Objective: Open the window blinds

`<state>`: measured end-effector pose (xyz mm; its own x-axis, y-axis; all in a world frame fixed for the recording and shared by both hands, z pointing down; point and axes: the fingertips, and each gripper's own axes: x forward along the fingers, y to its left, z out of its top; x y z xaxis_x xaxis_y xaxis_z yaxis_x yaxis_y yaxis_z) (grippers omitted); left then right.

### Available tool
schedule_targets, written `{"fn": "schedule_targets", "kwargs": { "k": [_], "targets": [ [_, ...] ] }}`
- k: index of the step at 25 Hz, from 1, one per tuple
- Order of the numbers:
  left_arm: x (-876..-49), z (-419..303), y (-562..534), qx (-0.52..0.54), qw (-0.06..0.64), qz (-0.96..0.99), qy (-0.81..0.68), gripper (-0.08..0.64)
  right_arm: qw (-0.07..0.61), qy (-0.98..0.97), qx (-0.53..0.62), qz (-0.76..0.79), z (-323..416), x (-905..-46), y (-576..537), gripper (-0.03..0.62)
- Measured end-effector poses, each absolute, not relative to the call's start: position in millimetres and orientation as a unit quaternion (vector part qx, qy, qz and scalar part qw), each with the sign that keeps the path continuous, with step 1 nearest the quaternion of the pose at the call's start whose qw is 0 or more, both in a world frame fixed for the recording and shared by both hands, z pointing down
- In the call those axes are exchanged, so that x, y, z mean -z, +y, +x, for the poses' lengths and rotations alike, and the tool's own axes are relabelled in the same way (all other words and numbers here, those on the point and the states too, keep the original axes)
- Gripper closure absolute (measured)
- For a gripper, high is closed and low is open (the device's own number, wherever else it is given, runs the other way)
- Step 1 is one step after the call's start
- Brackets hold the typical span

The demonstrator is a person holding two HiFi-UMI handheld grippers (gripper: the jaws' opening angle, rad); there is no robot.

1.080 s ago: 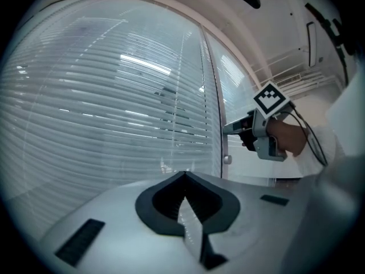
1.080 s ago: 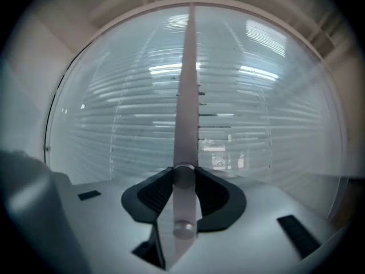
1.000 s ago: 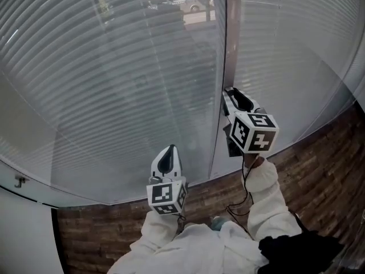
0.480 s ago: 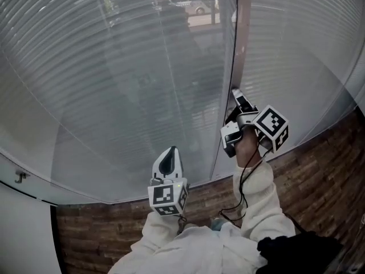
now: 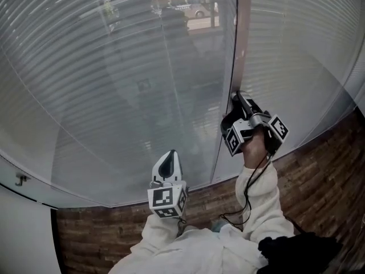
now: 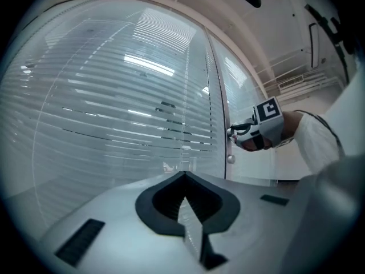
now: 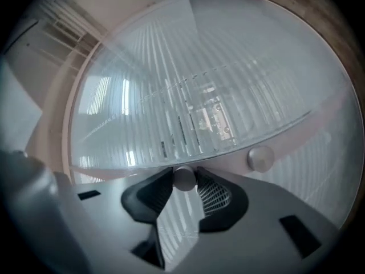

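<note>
Pinching a small round knob [image 7: 184,177] on the upright frame post [image 5: 242,33] between the jaws of the right gripper [image 5: 238,97]. Holding the left gripper [image 5: 167,157] lower, jaws closed together on nothing, before the slatted blinds [image 5: 114,84] flanking that post.

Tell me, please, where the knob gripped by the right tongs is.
Right gripper view, centre: the knob sits pinched between the right tongs, on the window frame, with a second knob to its right.

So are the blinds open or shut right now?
Partly open. Through the blinds a vehicle outside shows dimly between tilted slats. The right gripper is shut on a small round knob.
</note>
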<state>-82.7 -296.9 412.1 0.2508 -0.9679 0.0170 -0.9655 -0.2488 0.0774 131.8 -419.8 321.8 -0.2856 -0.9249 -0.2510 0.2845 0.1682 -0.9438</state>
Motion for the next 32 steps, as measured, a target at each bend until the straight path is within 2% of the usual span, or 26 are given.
{"fn": "schedule_targets", "kwargs": {
  "k": [2, 4, 6, 8, 11, 13, 17, 21, 23, 28, 32],
  "targets": [
    [-411, -79, -299, 0.017, 0.036, 0.792, -0.609, 0.560, 0.474, 0.642, 0.509, -0.323, 130, -312, -418, 0.458],
    [-411, -75, -301, 0.016, 0.034, 0.795, -0.606, 0.560, 0.375, 0.752, 0.378, -0.388, 129, -300, -410, 0.408],
    [-411, -72, -300, 0.014, 0.032, 0.797, -0.603, 0.560, 0.212, 0.842, 0.181, -0.463, 129, -292, -396, 0.394],
    [-414, -69, -298, 0.010, 0.034, 0.798, -0.601, 0.560, 0.007, 0.863, -0.047, -0.503, 124, -292, -381, 0.394],
    [-418, -65, -298, 0.008, 0.041, 0.798, -0.601, 0.560, -0.285, 0.756, -0.329, -0.490, 116, -301, -377, 0.394],
    [-419, -62, -297, 0.008, 0.043, 0.799, -0.600, 0.560, -0.389, 0.673, -0.428, -0.460, 111, -306, -386, 0.394],
    [-418, -58, -293, 0.008, 0.039, 0.798, -0.602, 0.560, -0.465, 0.602, -0.505, -0.408, 99, -314, -397, 0.394],
    [-422, -67, -292, 0.011, 0.046, 0.787, -0.615, 0.560, -0.504, 0.560, -0.524, -0.397, 101, -318, -408, 0.397],
    [-424, -72, -292, 0.010, 0.048, 0.783, -0.621, 0.560, -0.507, 0.545, -0.538, -0.396, 102, -315, -408, 0.456],
    [-426, -75, -294, 0.012, 0.053, 0.778, -0.625, 0.560, -0.505, 0.548, -0.531, -0.403, 101, -312, -410, 0.457],
    [-426, -71, -293, 0.011, 0.051, 0.781, -0.622, 0.560, -0.449, 0.616, -0.463, -0.452, 100, -310, -410, 0.459]
  ]
}}
